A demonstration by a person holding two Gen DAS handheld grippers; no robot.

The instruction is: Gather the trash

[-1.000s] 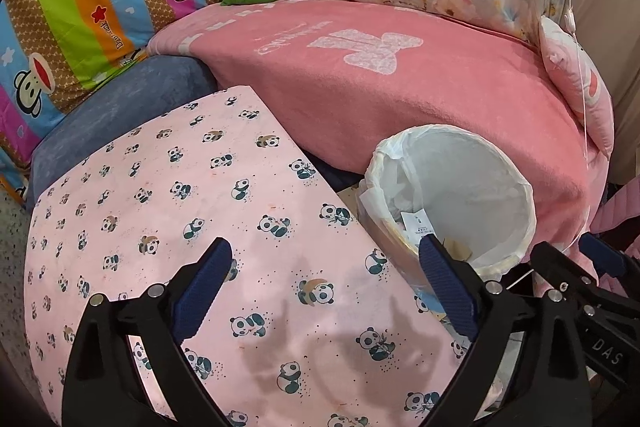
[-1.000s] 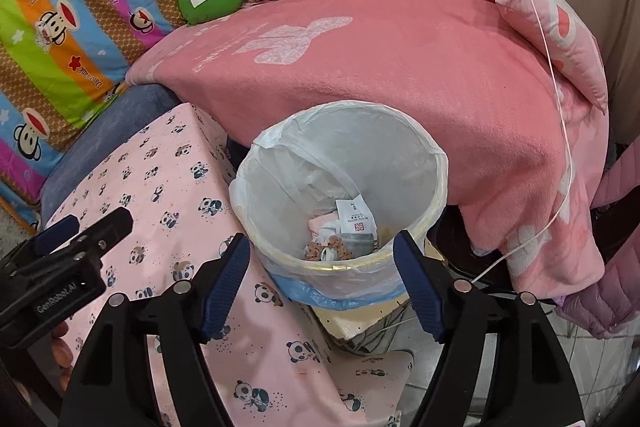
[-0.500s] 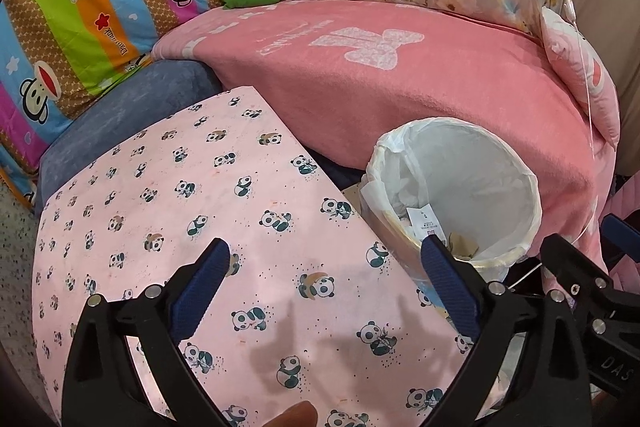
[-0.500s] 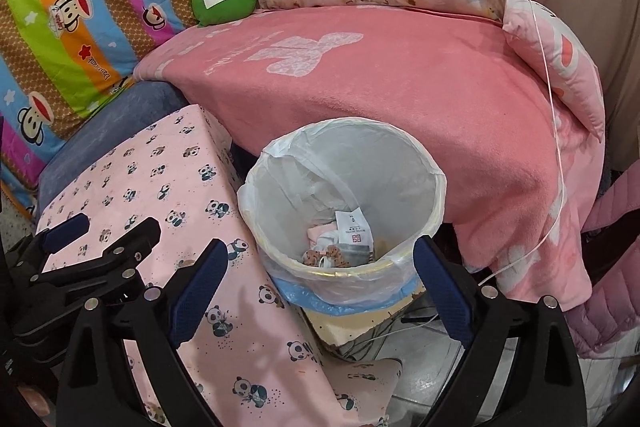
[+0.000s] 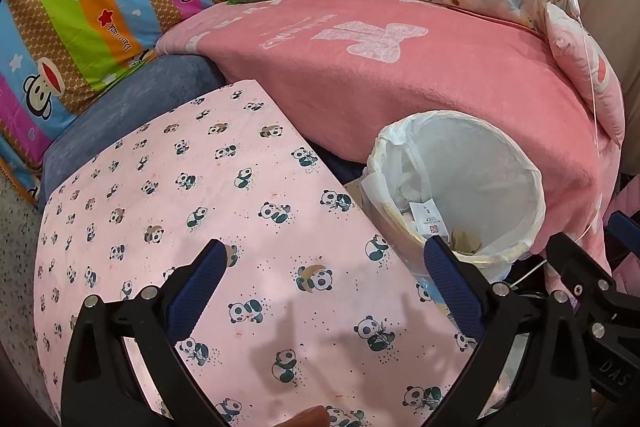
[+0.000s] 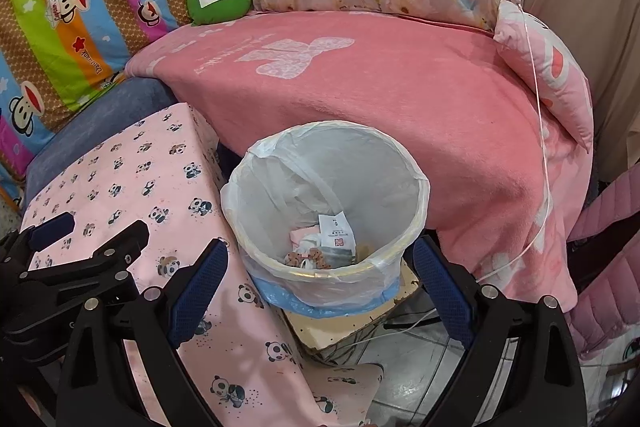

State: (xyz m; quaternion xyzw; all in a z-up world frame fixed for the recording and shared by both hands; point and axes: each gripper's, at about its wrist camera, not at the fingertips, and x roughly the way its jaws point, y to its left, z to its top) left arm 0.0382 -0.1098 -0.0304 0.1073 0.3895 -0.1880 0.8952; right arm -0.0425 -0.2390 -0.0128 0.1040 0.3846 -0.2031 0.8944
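**Right wrist view: both jaws empty over the bin**

Right wrist camera looks down into the bin [image 6: 326,211], which stands just right of the panda cloth [image 6: 132,183] and near the pink blanket [image 6: 360,87]. My right gripper [image 6: 320,287] hangs over the near rim of the bin with its jaws spread wide, and nothing is between them. At the bottom of the bin I see the trash [image 6: 324,247]: a white paper tag, some crumpled wrappers and small brown bits. So I judge that the drop step is finished for this piece.

My left gripper [image 5: 324,287] is over the panda cloth, to the left of the bin. Its jaws are also spread, and they pinch nothing. The cloth under it shows no loose piece that I can find, only the printed pandas and shadows of my fingers.

For the next move I think I must look for more trash. None shows on the cloth, the blanket or the tiled floor [image 6: 404,383] at the near right. It calls for turning a gripper away from the bin to search another place.
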